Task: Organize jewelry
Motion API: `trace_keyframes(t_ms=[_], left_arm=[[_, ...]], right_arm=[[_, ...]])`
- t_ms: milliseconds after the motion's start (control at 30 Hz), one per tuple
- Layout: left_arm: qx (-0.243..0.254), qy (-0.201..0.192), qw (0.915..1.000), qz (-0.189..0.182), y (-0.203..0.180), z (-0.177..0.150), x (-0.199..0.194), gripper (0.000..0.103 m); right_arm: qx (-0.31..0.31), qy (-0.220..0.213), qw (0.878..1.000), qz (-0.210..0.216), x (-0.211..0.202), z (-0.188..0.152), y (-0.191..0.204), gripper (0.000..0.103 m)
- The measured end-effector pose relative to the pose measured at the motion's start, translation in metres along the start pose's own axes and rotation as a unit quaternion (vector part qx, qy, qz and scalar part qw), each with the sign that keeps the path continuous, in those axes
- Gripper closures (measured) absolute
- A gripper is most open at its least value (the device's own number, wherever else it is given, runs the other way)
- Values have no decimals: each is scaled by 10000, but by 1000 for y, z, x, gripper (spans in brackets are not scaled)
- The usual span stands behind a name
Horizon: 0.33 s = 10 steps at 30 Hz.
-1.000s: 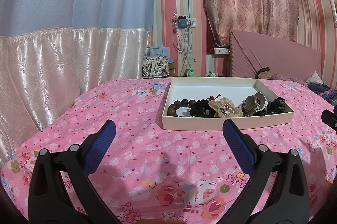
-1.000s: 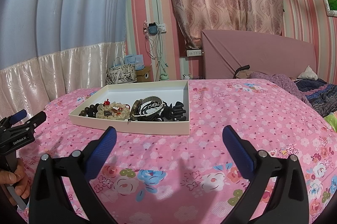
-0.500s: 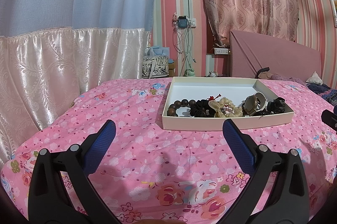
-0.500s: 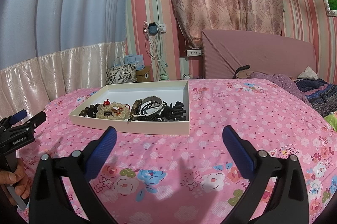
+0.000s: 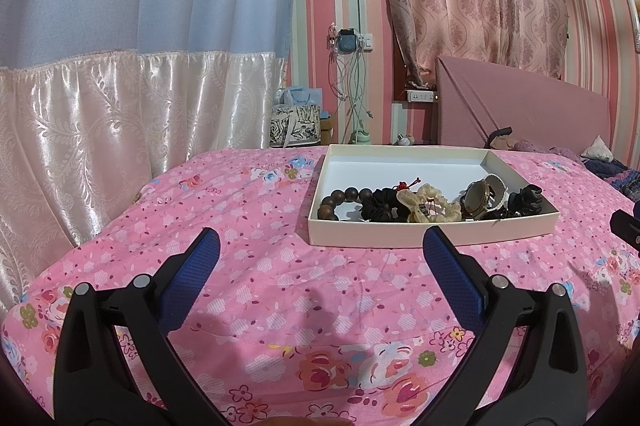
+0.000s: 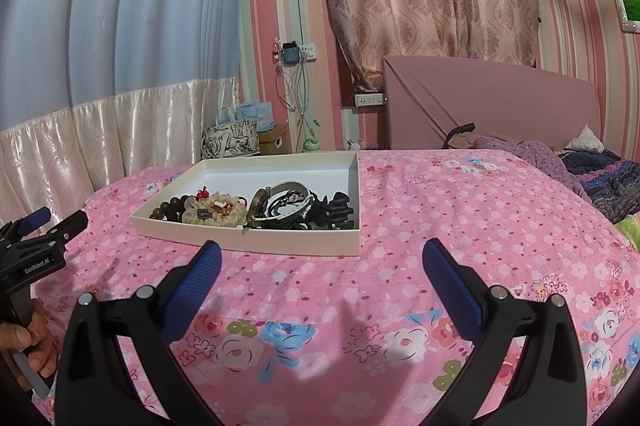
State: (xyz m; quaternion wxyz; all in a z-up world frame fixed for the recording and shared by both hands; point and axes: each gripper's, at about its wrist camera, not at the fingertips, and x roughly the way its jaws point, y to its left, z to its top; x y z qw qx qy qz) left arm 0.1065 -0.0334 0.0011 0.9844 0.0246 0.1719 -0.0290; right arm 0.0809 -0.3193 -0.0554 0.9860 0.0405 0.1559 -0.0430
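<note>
Pink floral bedspread [image 5: 280, 290] spreads beneath both sets of fingers. Ahead of them sits a shallow cream box [image 5: 432, 236], its near wall just beyond the left gripper [image 5: 320, 246] fingertips and beyond the right gripper [image 6: 322, 250], toward its left finger. Both grippers gape wide, blue pads apart, holding nothing. Inside the box, along its near side: dark wooden bead bracelet [image 5: 340, 199], black scrunchie [image 5: 378, 203], cream scrunchie [image 5: 430, 201], watch [image 6: 262, 207], black hair claw [image 6: 336, 211].
</note>
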Motion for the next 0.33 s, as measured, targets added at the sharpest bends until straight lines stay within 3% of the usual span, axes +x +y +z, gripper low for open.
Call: trace_keyframes(t_ms=[333], left_arm=[[-31,-16,10000,-11,-1,-1,0,3]], right_arm=[[-101,98,9999,-58,5,-1,6,3]])
